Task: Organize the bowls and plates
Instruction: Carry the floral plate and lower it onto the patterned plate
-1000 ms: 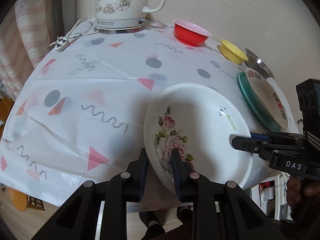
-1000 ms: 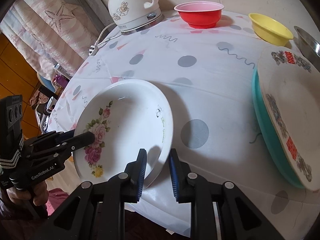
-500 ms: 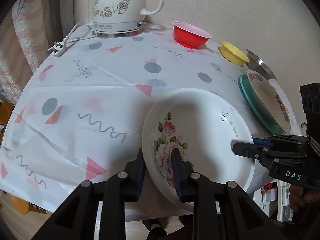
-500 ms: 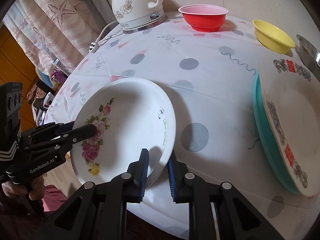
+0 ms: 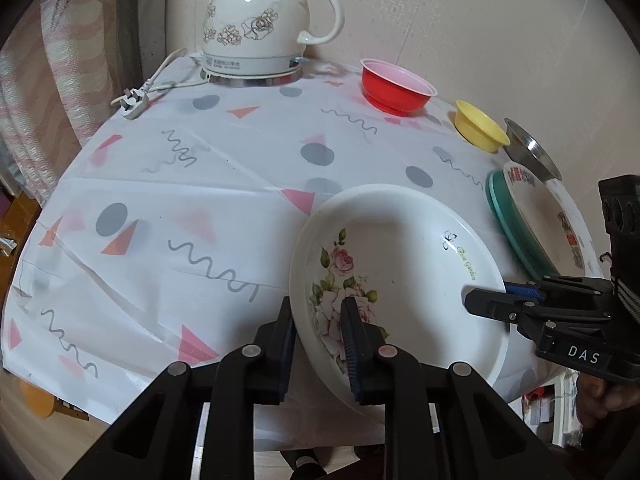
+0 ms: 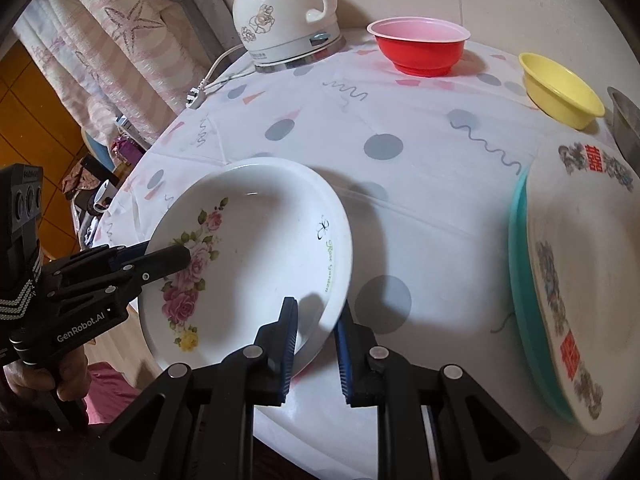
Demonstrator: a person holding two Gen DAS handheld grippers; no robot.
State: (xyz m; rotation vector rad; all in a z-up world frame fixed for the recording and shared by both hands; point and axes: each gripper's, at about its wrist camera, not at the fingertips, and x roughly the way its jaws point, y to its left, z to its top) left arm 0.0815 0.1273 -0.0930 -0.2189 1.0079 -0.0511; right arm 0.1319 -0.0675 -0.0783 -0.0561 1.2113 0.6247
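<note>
A white deep plate with pink roses (image 5: 404, 268) (image 6: 256, 248) is held above the table's near edge. My left gripper (image 5: 318, 320) is shut on its left rim. My right gripper (image 6: 316, 320) is shut on its opposite rim and shows from the side in the left wrist view (image 5: 486, 300). A white plate with red characters (image 6: 584, 280) lies on a teal plate (image 6: 520, 264) at the right. A red bowl (image 6: 420, 46), a yellow bowl (image 6: 560, 90) and a steel bowl (image 5: 530, 150) stand at the back right.
A white floral kettle (image 5: 268, 24) stands on its base at the back, its cord and plug (image 5: 134, 102) trailing left. The patterned tablecloth (image 5: 200, 184) covers the round table. A striped curtain (image 6: 100, 52) hangs to the left.
Both grippers have lifted the rose plate slightly and drawn it toward the near edge; the kettle and bowls look closer and higher in view.
</note>
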